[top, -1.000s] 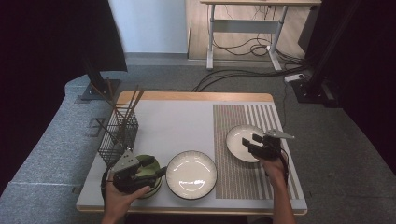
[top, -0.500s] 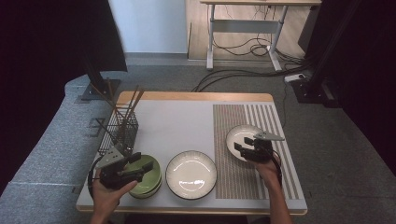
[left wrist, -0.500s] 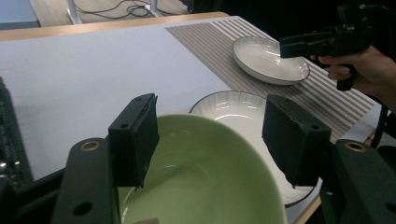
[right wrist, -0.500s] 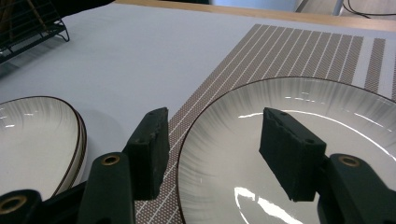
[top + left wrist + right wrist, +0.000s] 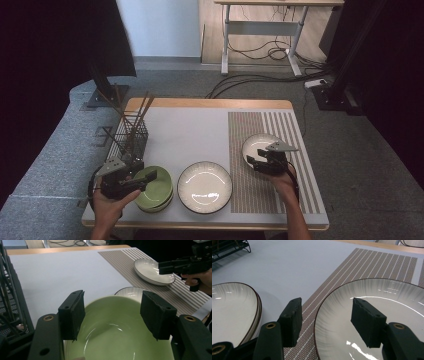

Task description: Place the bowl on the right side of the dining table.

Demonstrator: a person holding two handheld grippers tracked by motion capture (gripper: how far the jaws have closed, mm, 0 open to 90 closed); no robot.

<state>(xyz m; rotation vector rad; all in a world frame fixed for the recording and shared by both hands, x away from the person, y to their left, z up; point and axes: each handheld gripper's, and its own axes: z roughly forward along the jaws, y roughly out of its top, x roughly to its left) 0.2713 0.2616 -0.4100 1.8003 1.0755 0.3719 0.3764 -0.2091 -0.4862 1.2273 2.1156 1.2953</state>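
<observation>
Green bowl (image 5: 155,189) sits at near-left of the table (image 5: 200,125), stacked on another green one, just left of the white plates (image 5: 205,186) stacked at near centre. Left gripper (image 5: 113,312) hovers over the bowl's near-left side, jaws spread, pads on either side above the hollow, not pinching; contact can't be told. White dish (image 5: 257,147) lies on the striped placemat (image 5: 280,165) at right. Right gripper (image 5: 325,320) has jaws spread, straddling the dish's left rim: one pad outside over the mat, one inside. Wire basket (image 5: 131,137) with chopsticks (image 5: 135,115) stands beyond the bowl at left.
</observation>
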